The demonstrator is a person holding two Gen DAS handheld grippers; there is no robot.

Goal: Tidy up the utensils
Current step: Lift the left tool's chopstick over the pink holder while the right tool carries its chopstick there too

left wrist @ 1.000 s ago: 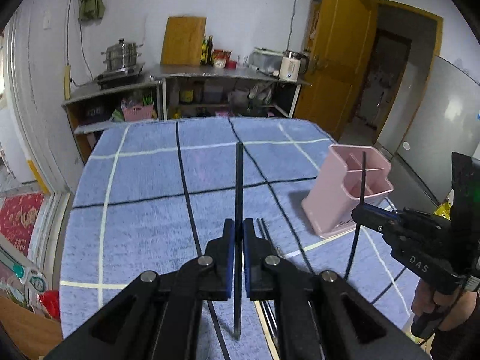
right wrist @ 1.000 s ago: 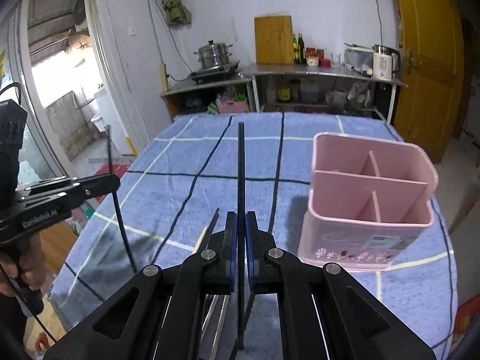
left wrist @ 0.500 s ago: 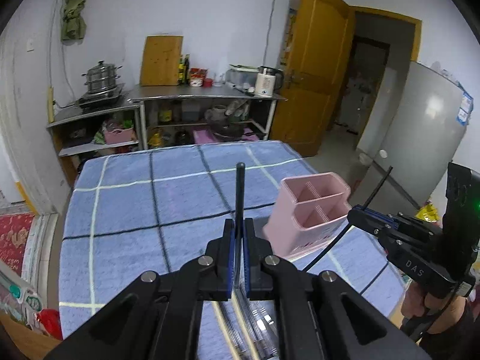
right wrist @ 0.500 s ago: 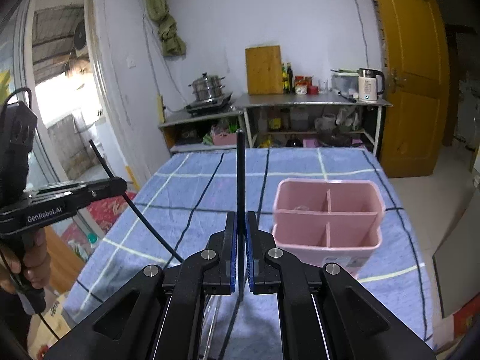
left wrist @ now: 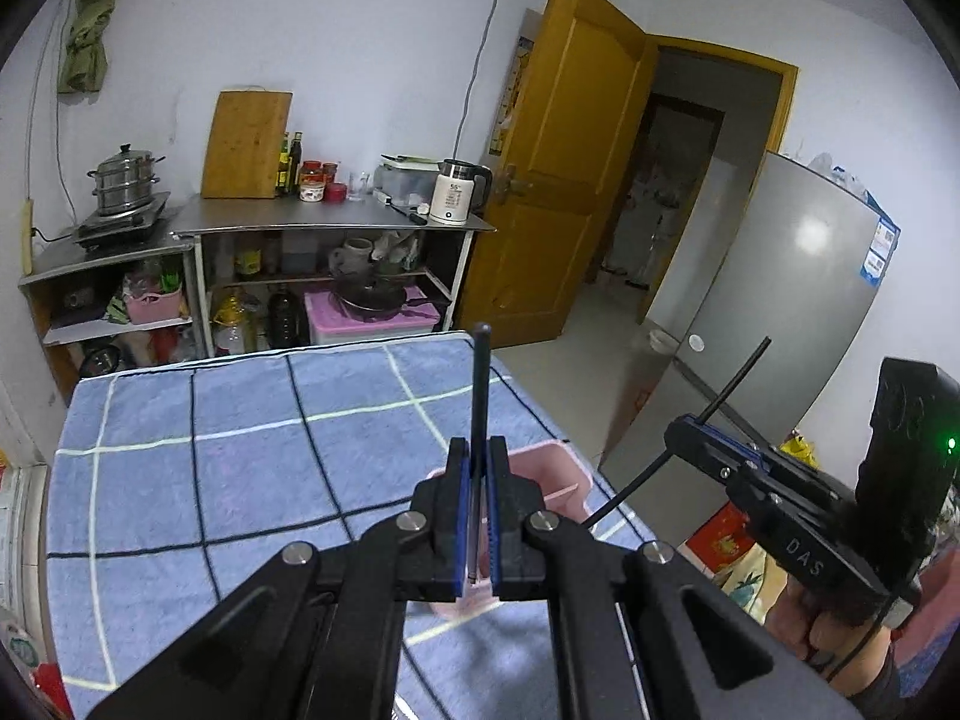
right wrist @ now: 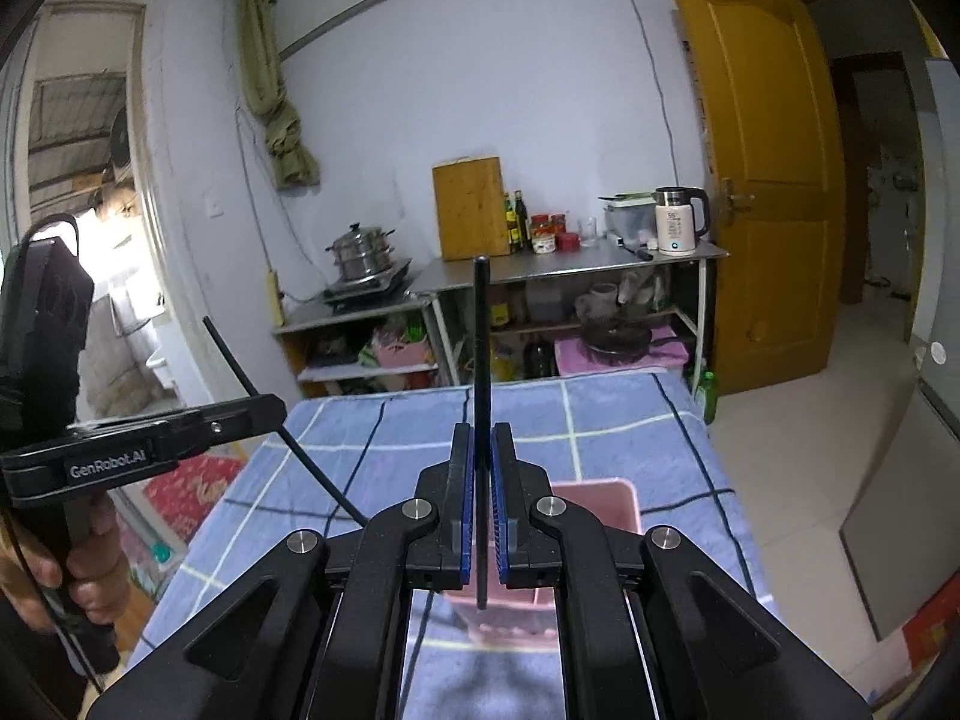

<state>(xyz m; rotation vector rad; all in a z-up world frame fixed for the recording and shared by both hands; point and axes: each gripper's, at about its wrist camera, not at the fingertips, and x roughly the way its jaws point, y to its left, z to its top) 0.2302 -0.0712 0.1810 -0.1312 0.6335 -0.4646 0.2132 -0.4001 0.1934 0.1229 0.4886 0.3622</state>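
In the left wrist view, my left gripper [left wrist: 478,450] is shut on a thin black chopstick [left wrist: 480,384] that stands upright between the blue pads. A pink divided utensil holder [left wrist: 561,471] shows only partly behind the fingers, on the blue checked tablecloth [left wrist: 240,450]. To the right, my right gripper [left wrist: 690,427] is held in the air, clamping a second, slanted black chopstick [left wrist: 739,377]. In the right wrist view, the right gripper [right wrist: 482,438] is shut on that chopstick [right wrist: 481,330], above the pink holder [right wrist: 603,501]. The left gripper [right wrist: 273,405] is at the left, with its chopstick [right wrist: 237,360] slanted.
Beyond the far table edge stands a steel counter [left wrist: 336,222] with a pot, a cutting board, bottles and a white kettle [left wrist: 459,199]. A yellow door [left wrist: 564,180] stands open to the right. A grey fridge [left wrist: 780,324] stands beside the table. A hand [right wrist: 90,576] grips the left tool.
Both grippers have risen and tipped upward with their chopsticks. The pink holder has slid down behind the jaws, and the loose utensils on the cloth have dropped out of view.
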